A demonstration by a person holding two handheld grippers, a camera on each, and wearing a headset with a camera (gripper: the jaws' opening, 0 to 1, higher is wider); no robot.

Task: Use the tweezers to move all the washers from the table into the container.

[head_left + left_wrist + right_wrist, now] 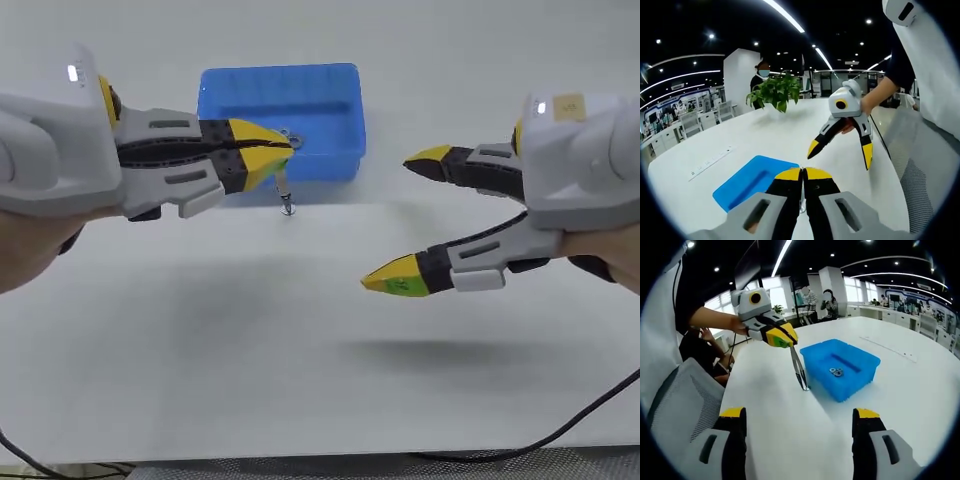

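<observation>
A blue container (340, 110) stands at the back of the white table (250, 330), with a few washers (293, 134) inside; they also show as washers (835, 372) in the container (855, 377). My left gripper (284, 150) is shut on slim metal tweezers (285, 196). These hang down, tips at the table just in front of the container's near wall. From the right gripper view, the left gripper (789, 340) holds the tweezers (799, 367) beside the container. My right gripper (400, 220) hovers open to the right, holding nothing. Its jaws (799, 415) stand wide apart.
A black cable (590, 410) runs off the table's front right corner. A potted plant (775, 92) and a power strip (710, 162) sit further along the table. A mesh chair (680, 400) stands beside it. People stand in the background.
</observation>
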